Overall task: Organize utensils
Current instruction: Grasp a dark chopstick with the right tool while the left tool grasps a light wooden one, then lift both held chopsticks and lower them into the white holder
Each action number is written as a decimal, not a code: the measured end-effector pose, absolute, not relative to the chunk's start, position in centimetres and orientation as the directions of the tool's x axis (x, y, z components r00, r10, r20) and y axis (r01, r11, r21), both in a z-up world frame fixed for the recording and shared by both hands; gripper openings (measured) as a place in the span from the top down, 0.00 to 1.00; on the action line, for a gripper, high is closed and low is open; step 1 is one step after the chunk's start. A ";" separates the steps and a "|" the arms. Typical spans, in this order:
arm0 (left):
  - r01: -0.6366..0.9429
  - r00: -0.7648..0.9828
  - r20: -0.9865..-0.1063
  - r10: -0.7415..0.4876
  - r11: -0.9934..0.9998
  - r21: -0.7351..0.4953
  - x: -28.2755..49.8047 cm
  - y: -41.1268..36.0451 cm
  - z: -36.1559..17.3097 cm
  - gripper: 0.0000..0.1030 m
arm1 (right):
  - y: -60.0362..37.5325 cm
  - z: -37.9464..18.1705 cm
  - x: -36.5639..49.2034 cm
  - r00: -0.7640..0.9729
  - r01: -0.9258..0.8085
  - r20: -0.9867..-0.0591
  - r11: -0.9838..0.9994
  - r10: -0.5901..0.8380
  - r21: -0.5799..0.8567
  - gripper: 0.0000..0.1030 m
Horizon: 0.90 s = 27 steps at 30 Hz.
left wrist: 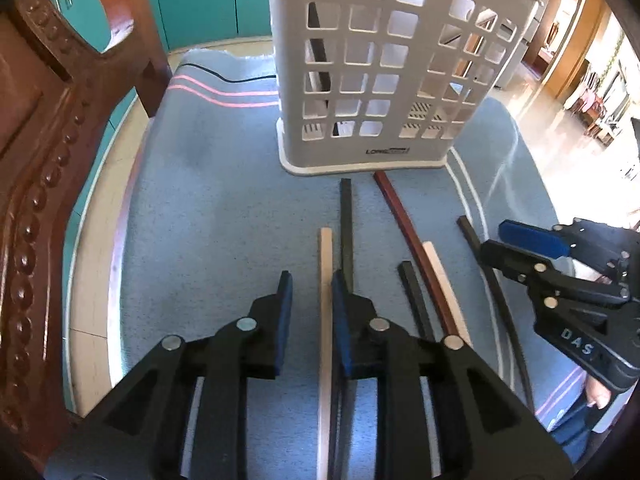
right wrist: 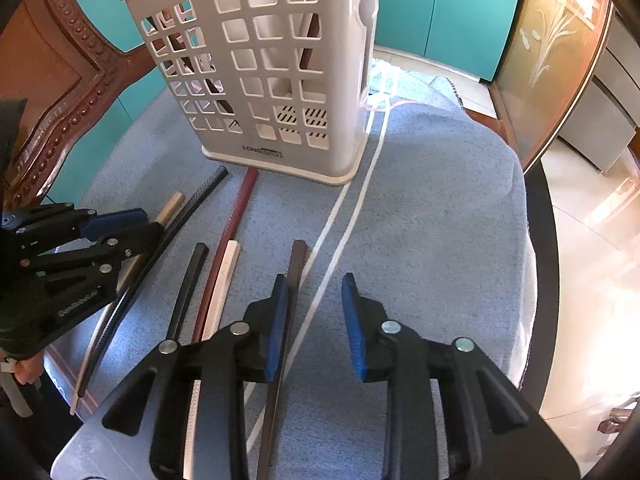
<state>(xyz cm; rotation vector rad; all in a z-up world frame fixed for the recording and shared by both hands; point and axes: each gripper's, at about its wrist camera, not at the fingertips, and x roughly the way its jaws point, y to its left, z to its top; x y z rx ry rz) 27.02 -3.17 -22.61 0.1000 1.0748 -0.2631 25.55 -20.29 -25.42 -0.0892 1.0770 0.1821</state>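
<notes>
Several chopsticks lie on a blue towel in front of a white perforated utensil holder, which also shows in the right wrist view. My left gripper is open just above the towel, with a cream chopstick between its fingers and a black chopstick by its right finger. My right gripper is open, with a dark brown chopstick beside its left finger. A red-brown chopstick, another cream one and short black ones lie between the grippers. A dark stick stands inside the holder.
A carved wooden chair back stands at the left. The towel covers a round table whose dark edge curves at the right. Teal cabinets are behind. A black cable lies at the towel's far edge.
</notes>
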 end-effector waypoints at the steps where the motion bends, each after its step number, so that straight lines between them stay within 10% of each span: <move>1: 0.258 0.458 -0.878 -0.139 0.966 -0.019 27.0 -3.2 -22.9 0.77 | -20.2 -25.4 25.5 0.461 -0.191 -0.881 0.981 0.102 0.014 0.72; 9: 0.251 0.477 -0.872 -0.110 0.968 0.015 27.2 -3.7 -23.6 0.76 | -18.2 -26.3 24.6 0.470 -0.224 -0.882 0.972 0.047 -0.068 0.72; 17: 0.248 0.477 -0.871 -0.117 0.969 0.006 27.3 -3.8 -22.9 0.89 | -17.2 -26.1 24.2 0.467 -0.240 -0.874 0.971 0.131 0.018 0.94; 27: 0.267 0.605 -0.767 -0.215 0.962 -0.059 24.6 -2.8 -17.0 0.93 | -20.2 -17.2 20.1 0.702 -0.279 -0.645 0.950 0.302 0.140 0.94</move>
